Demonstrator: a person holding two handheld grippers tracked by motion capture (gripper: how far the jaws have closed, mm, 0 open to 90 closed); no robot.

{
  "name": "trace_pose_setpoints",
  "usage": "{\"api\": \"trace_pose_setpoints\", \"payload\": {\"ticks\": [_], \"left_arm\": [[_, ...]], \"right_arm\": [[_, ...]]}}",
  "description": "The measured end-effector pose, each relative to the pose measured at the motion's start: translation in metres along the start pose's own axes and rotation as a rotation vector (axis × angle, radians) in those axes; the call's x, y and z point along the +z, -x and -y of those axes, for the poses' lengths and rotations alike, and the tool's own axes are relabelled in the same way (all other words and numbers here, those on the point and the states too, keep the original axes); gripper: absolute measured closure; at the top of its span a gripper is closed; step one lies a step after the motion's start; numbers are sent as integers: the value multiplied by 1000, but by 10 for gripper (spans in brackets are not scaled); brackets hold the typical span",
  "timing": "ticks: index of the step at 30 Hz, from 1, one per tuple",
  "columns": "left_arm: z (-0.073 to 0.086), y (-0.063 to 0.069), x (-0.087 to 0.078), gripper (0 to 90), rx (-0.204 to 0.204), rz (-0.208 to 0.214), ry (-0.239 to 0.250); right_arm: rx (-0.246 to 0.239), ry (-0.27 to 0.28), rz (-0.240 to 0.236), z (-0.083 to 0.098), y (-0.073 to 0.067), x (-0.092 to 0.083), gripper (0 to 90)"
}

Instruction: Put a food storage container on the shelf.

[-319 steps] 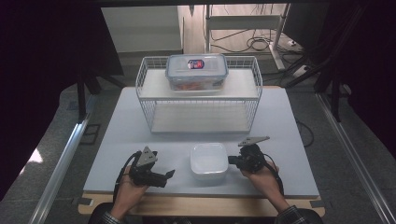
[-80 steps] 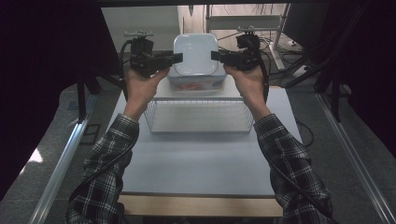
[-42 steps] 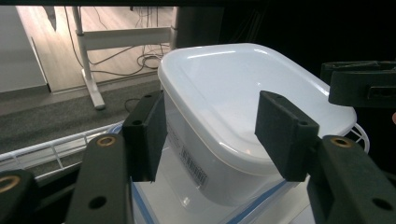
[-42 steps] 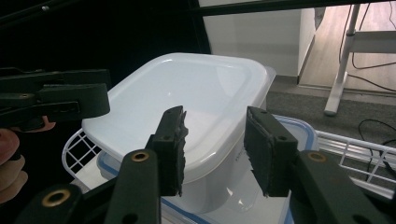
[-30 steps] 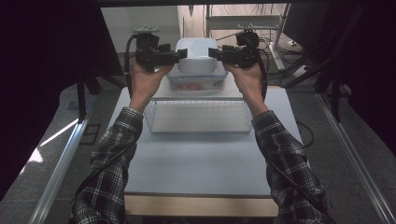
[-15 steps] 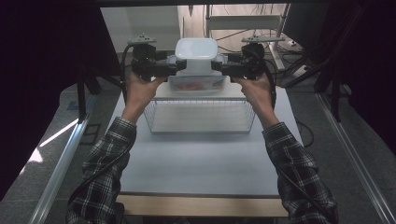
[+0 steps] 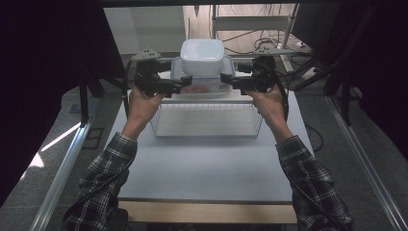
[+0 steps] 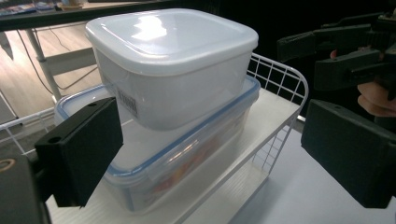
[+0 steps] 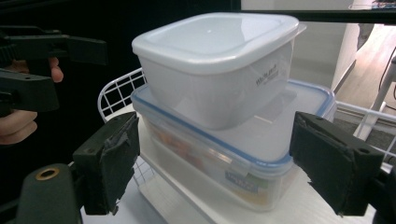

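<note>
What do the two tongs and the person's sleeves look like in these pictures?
Both tongs are black: the left tongs and the right tongs each carry a grey three-cornered plate on top and trail a black cable. Their jaws end in flat, blocky black pads; the right one's pads look wrapped in dark tape. The sleeves are dark plaid with pale lines.

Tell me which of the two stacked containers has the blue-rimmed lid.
The lower container, the wider clear one with colourful contents, resting on the wire rack's shelf. The white container sitting on top of it has a plain white lid and no blue trim.
</note>
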State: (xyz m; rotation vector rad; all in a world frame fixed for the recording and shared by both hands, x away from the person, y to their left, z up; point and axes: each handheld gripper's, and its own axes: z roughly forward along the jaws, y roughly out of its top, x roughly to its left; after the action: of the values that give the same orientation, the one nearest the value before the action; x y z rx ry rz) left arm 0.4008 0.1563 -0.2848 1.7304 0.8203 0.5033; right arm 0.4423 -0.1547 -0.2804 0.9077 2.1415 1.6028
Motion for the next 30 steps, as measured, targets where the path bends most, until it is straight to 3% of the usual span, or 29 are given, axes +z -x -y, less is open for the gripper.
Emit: {"api": "trace_pose_setpoints", "payload": {"ticks": [5,10,19,30], "left_arm": [[8,3,-4,45,43,-17,-7],[18,5,-7,42,55,-15,-12],[35,3,-10,39,47,-8,-26],[51,11,-17,37,46,27,-19]], "right_arm": [[-6,-5,-1,6,-1,-3,156],[-6,-8,-11,12,-2,-6,149],[-20,-26,-30,24,-8,-10,125],[-35,-48,-43,38,-14,-12,98]]}}
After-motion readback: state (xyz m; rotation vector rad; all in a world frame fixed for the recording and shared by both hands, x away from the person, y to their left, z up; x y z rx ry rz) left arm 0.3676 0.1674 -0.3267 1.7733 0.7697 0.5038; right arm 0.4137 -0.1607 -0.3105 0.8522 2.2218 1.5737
